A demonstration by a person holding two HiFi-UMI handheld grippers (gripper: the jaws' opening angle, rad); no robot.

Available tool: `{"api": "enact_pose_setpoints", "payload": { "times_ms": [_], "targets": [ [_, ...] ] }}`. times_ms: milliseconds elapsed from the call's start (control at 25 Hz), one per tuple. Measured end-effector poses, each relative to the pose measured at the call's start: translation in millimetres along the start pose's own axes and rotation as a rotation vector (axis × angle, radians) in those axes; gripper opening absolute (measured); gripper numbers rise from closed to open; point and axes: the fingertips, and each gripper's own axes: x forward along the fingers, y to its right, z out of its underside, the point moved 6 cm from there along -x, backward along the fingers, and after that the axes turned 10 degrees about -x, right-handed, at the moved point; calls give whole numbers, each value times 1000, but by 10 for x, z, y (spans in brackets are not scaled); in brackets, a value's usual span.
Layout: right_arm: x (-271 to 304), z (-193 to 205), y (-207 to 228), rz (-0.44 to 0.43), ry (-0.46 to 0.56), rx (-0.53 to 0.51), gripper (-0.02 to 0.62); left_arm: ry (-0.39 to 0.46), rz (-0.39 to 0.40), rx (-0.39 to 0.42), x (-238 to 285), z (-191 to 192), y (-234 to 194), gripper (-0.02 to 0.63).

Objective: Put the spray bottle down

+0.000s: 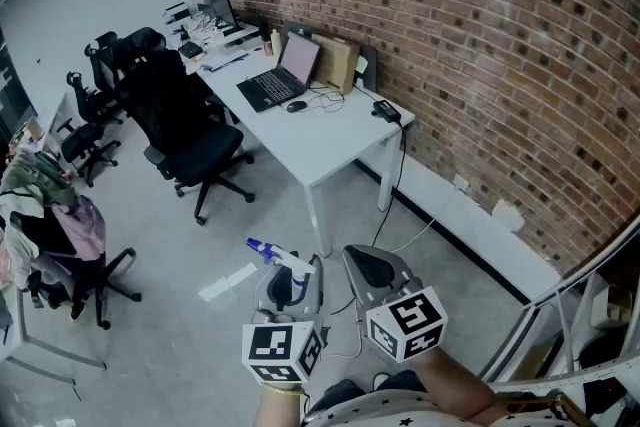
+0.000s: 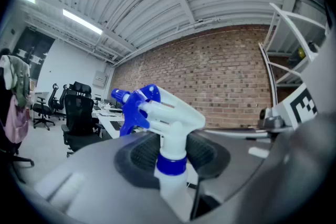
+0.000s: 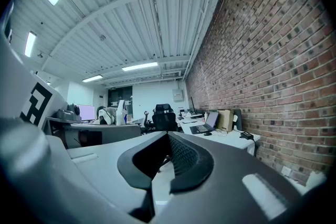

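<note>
A white spray bottle (image 1: 281,258) with a blue trigger and nozzle stands upright between the jaws of my left gripper (image 1: 289,283), which is held level above the floor. In the left gripper view the pads press on the bottle's neck (image 2: 171,164) below the blue collar, and the nozzle points left; the bottle's body is hidden below the jaws. My right gripper (image 1: 371,267) is beside it to the right, also level. Its jaws meet at the tips (image 3: 168,136) with nothing between them.
A white desk (image 1: 325,140) with an open laptop (image 1: 282,75) stands ahead along the brick wall (image 1: 480,35). Black office chairs (image 1: 190,140) stand left of it. A chair draped with clothes (image 1: 55,225) is at far left, a metal rack (image 1: 575,315) at right. Cables (image 1: 405,240) lie on the floor.
</note>
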Motion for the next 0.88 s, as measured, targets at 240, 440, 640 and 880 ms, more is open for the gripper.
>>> {"api": "enact_pose_setpoints", "payload": {
  "times_ms": [240, 440, 640, 880],
  "targets": [
    [82, 83, 1, 28, -11, -6, -2, 3, 6, -23, 32, 50, -183, 130],
    [197, 152, 121, 40, -13, 8, -2, -11, 4, -28, 223, 98, -285, 130],
    [527, 220, 405, 17, -1, 23, -2, -9, -11, -19, 622, 90, -381, 130],
    [1151, 154, 976, -29, 27, 16, -2, 4, -41, 5, 1317, -7, -493, 130]
  ]
}}
